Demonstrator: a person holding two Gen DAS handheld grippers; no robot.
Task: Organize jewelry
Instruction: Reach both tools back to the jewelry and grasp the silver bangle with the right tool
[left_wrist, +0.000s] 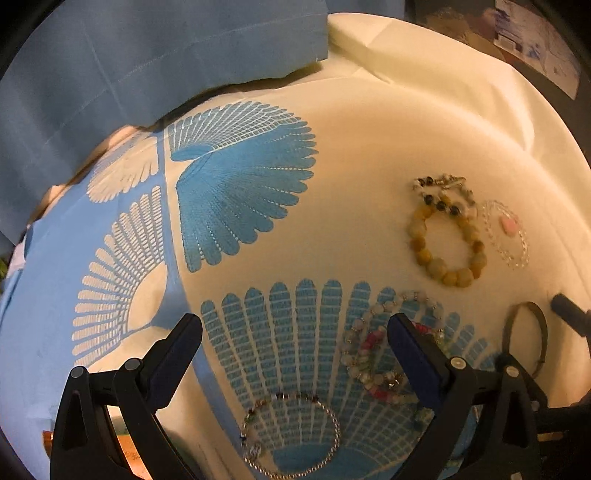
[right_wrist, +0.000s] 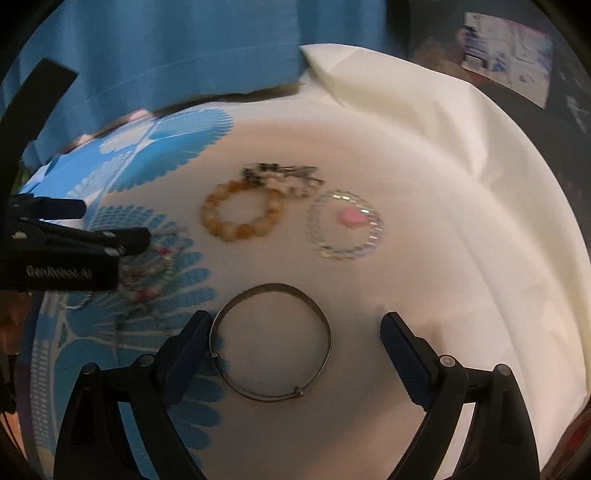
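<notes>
Between the right claw (right_wrist: 295, 328) prongs, metal bangle (right_wrist: 271, 343) on cloth (right_wrist: 424, 221).

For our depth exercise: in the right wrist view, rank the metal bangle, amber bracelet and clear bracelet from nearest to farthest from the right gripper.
1. Metal bangle, between the fingers, toward the left one.
2. Clear bracelet, ahead, right.
3. Amber bracelet, ahead, left; too close to the clear one to separate.

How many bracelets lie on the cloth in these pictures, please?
6, maybe more in the tangle. Yellow bead bracelet and small dark-beaded bracelet at far right, clear crystal bracelet beside them, metal bangle between the right gripper's fingers, pastel bead pile, silver chain bracelet nearest.
</notes>
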